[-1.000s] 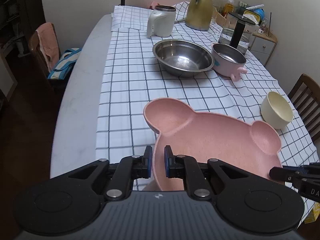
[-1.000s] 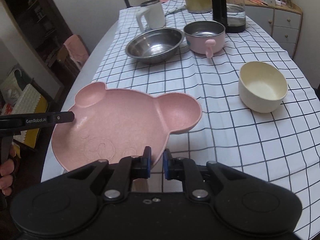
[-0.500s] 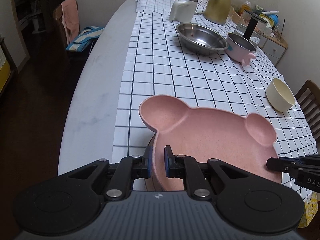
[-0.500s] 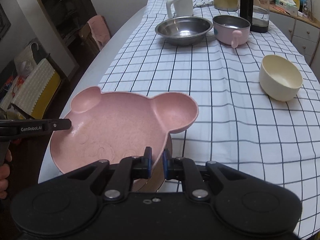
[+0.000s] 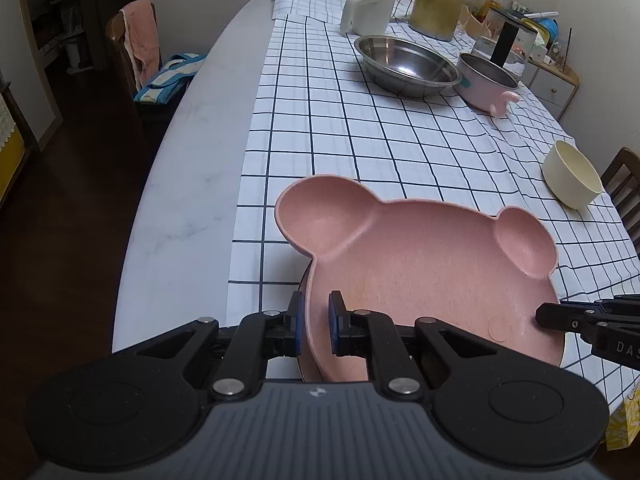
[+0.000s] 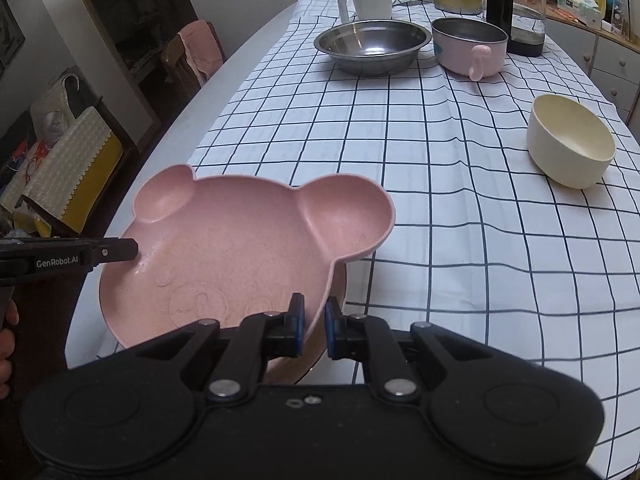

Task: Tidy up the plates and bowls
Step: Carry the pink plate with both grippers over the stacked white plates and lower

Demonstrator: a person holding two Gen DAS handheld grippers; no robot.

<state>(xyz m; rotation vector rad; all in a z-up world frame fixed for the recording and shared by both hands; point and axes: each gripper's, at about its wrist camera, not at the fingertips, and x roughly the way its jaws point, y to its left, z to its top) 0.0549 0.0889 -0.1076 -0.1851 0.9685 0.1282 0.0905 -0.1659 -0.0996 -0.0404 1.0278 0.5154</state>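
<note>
gripping opposite rims of the pink bear-shaped plate [image 5: 432, 280], the left tool [image 5: 314, 330] and right tool [image 6: 314, 330] are each nearly closed, pads pinching the thin edge. the plate sits low over another dish at the desk [image 5: 180, 184] edge. uneven release could tip it off the near side.

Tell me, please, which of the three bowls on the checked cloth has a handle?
The pink pot-like bowl with the steel inside: a pink handle sticks out from its side. The wide steel bowl beside it and the cream bowl standing apart have none.
</note>
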